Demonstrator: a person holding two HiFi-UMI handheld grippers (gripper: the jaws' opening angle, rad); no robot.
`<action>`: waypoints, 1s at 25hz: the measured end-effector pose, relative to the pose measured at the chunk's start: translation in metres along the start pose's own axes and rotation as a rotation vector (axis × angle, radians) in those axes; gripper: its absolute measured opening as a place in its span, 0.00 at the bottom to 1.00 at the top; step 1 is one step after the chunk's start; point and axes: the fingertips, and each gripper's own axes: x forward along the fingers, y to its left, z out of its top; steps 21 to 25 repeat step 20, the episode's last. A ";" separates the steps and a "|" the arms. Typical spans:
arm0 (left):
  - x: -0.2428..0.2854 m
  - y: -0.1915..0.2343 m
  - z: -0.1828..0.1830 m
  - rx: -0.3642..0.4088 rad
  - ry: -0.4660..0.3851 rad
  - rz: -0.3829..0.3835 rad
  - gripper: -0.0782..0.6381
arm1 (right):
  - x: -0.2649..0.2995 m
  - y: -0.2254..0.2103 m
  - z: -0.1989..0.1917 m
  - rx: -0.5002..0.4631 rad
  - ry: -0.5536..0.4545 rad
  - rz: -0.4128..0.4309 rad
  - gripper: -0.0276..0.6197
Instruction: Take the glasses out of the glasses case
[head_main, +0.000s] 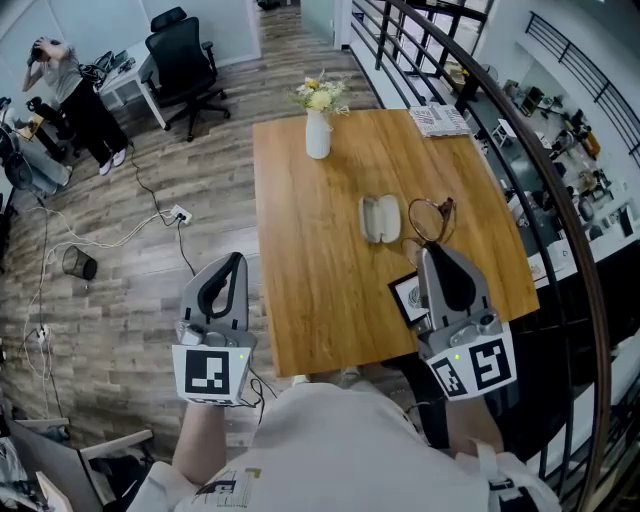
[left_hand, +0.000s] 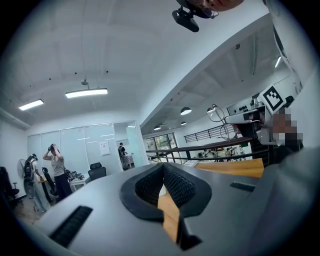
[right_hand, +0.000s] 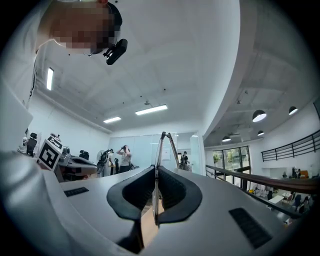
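The glasses case (head_main: 380, 218) lies open and light grey on the wooden table (head_main: 320, 300), past its middle. Just right of it are the dark-framed glasses (head_main: 432, 218), off the case, with my right gripper (head_main: 428, 252) shut on them from the near side. In the right gripper view the thin frame (right_hand: 161, 145) stands pinched between the black pads (right_hand: 172, 187) and rises above them. My left gripper (head_main: 236, 258) hovers off the table's left edge, over the floor. Its pads (left_hand: 180, 187) meet at the tip with nothing between them.
A white vase (head_main: 318, 135) with flowers stands at the table's far side, papers (head_main: 438, 120) at the far right corner. A marker card (head_main: 408, 295) lies under my right gripper. A dark railing (head_main: 560, 200) curves along the right. An office chair (head_main: 185, 65) and people are far left.
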 end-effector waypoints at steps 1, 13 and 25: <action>0.001 0.000 0.000 -0.002 0.001 -0.001 0.13 | 0.002 0.001 -0.001 0.000 0.002 0.002 0.11; 0.003 0.002 -0.001 0.031 -0.017 -0.018 0.13 | 0.003 0.000 -0.003 0.010 0.012 0.001 0.11; 0.003 0.003 -0.003 -0.006 0.018 -0.003 0.13 | 0.004 0.000 -0.008 0.011 0.025 -0.004 0.11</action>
